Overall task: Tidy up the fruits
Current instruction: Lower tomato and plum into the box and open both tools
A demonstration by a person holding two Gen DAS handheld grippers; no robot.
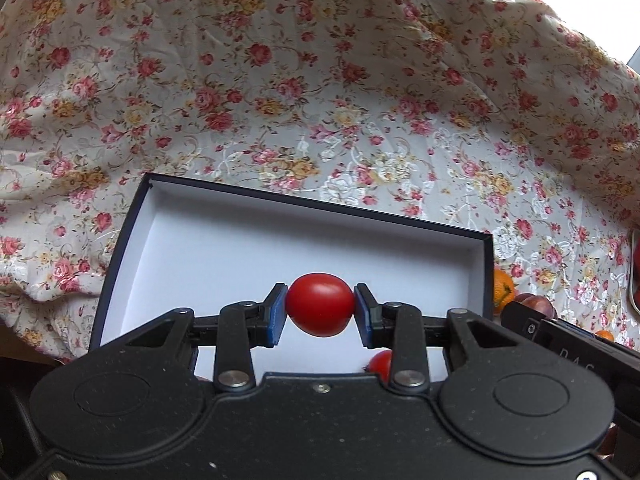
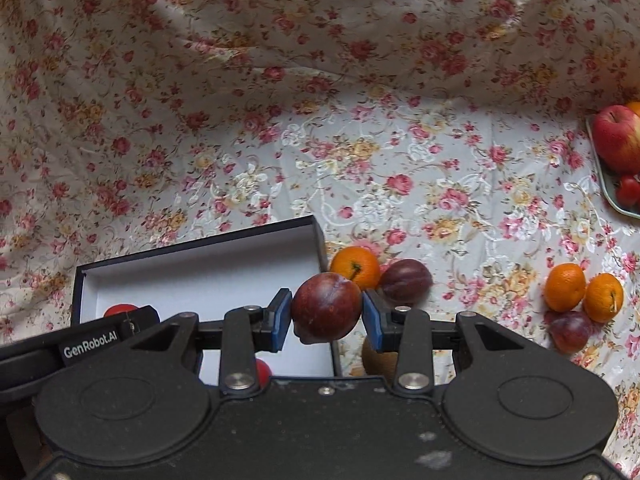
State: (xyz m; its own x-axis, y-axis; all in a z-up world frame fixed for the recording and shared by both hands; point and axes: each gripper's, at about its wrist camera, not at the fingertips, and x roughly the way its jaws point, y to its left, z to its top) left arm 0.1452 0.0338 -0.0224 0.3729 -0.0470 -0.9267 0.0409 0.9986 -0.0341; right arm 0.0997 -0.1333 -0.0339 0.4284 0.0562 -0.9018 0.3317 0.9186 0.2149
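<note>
My left gripper (image 1: 320, 307) is shut on a red tomato (image 1: 319, 304), held above the white inside of a dark-rimmed box (image 1: 240, 248). A second tomato (image 1: 380, 364) lies in the box beneath, partly hidden by the gripper. My right gripper (image 2: 326, 314) is shut on a dark red plum (image 2: 326, 311), just past the box's right edge (image 2: 324, 240). In the right wrist view the left gripper's body (image 2: 80, 346) reaches over the box, with the held tomato (image 2: 118, 310) showing behind it.
On the floral cloth (image 2: 400, 160) right of the box lie an orange (image 2: 354, 266) and a plum (image 2: 406, 282). Farther right sit two oranges (image 2: 565, 286) and another plum (image 2: 570, 330). A tray (image 2: 612, 196) at the right edge holds an apple (image 2: 616, 140) and a tomato. A brownish fruit (image 2: 378, 358) lies under the right gripper.
</note>
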